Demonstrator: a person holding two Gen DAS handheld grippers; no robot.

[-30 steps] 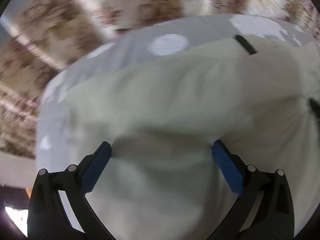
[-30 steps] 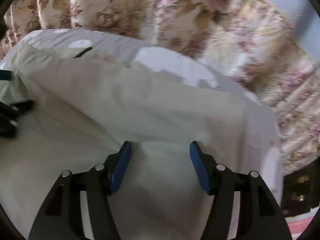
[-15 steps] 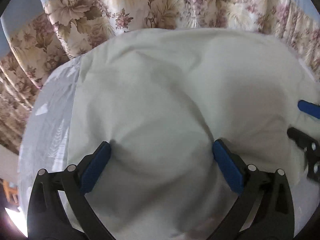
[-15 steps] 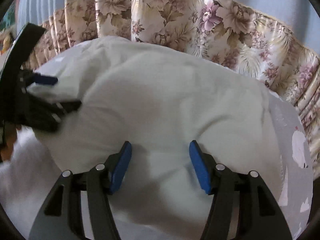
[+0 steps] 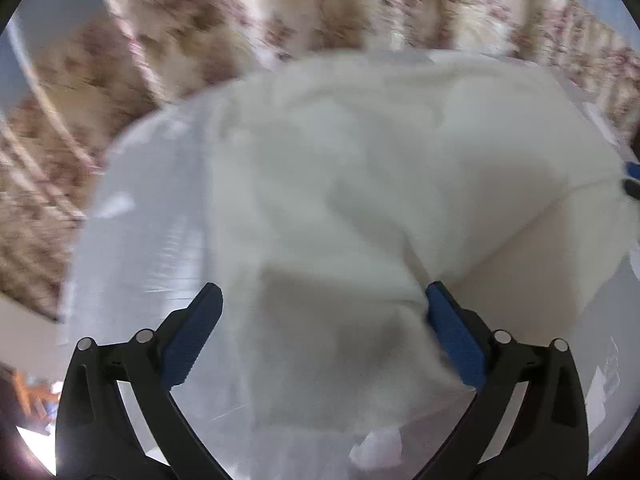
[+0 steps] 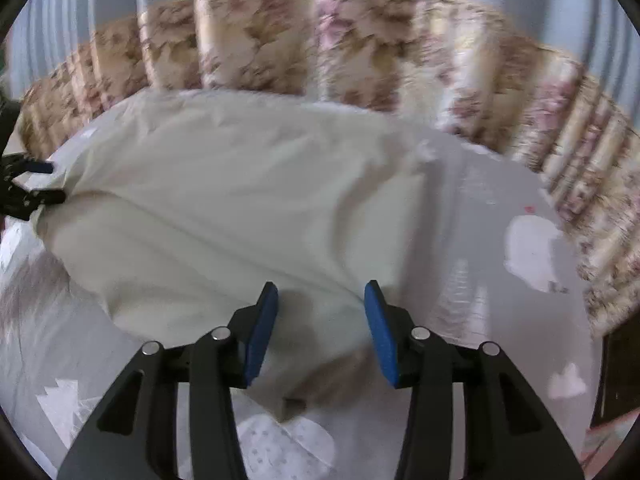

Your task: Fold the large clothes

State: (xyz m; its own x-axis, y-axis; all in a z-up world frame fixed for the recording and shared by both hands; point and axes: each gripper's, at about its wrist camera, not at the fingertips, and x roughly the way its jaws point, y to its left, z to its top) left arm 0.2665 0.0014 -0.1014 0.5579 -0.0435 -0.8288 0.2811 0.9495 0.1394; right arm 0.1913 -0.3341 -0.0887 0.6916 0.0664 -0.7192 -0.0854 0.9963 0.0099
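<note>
Jaws on both grippers stand apart, with cloth (image 6: 224, 216) lying between and ahead of the blue pads; I cannot tell whether either pair actually pinches fabric, since no pad is seen pressed on it.

Left gripper (image 5: 320, 312): wide gape. Cloth runs from between its pads forward and to its right; a fold edge sits against the right pad (image 5: 452, 332). Frame is blurred.

Right gripper (image 6: 320, 312): narrower gape. Cloth bunches just ahead of the pads and spreads forward and to its left.

Cloth is pale cream, part-folded, resting on a grey sheet (image 6: 500, 240) with white prints; floral curtain (image 6: 360, 48) behind.

Key relation: long axis of the cloth runs side to side, from 1 gripper to the other. In the right view the left gripper shows at the far left edge, at the cloth's end.

Judgement: each gripper is at 1 end of the near edge, so the next fold likely carries that edge away from me, both moving together. Neither is clearly nearer.
</note>
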